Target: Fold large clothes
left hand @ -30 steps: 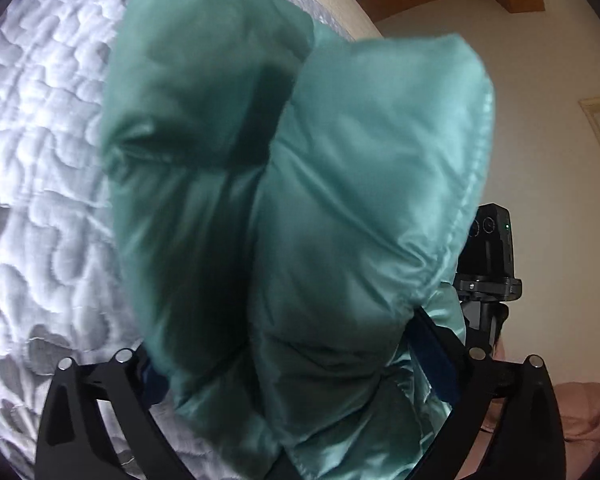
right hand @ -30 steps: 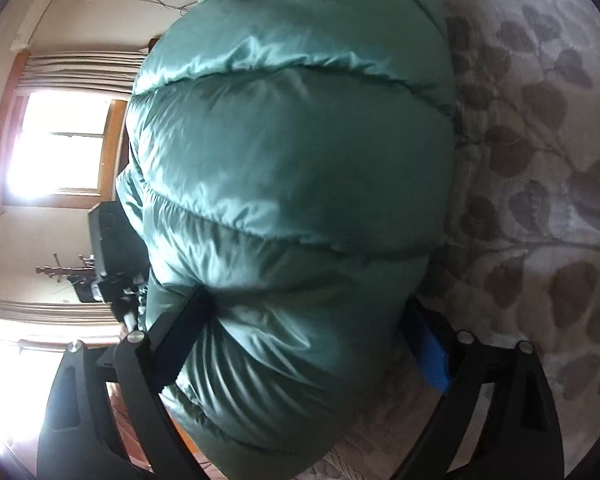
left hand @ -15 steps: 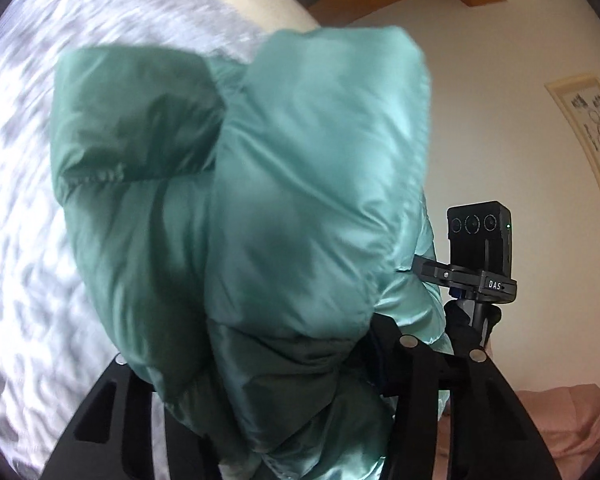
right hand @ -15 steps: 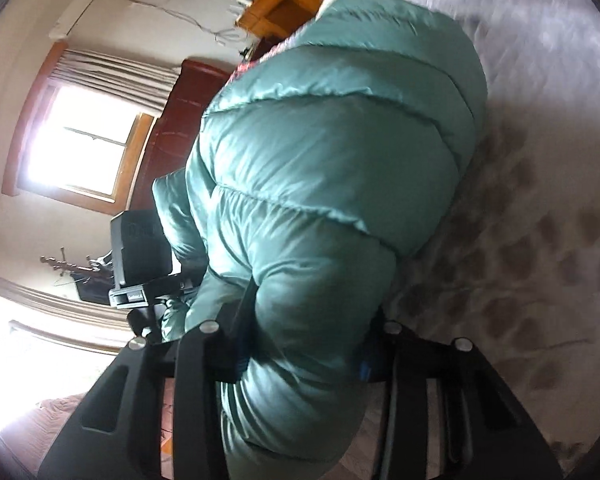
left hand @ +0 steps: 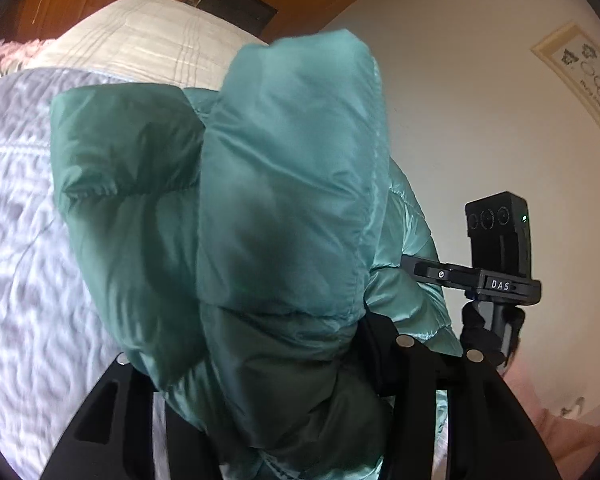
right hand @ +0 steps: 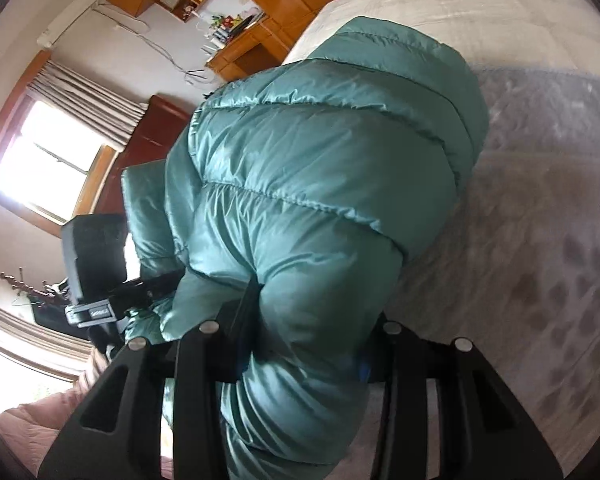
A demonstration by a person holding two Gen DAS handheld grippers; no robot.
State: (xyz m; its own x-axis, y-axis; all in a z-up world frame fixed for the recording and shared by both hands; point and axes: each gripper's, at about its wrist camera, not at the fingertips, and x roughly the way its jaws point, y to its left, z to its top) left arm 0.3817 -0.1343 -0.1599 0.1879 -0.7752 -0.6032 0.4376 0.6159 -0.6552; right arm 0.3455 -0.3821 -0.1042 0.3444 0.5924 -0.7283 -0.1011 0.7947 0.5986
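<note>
quilted bed (right hand: 548,240), window (right hand: 40,160) left; your left hand-held gripper (left hand: 260,380) and right hand-held gripper (right hand: 300,356) each clamp the jacket (right hand: 320,180), raised.

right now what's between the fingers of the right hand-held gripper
A bunched fold of the teal puffer jacket fills the right hand-held gripper, pinched between its fingers in the right wrist view.

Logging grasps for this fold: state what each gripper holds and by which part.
Both hold the teal puffer jacket. The left gripper and right gripper each have jaws clamped on a bunched quilted fold; which part cannot be told.
</note>
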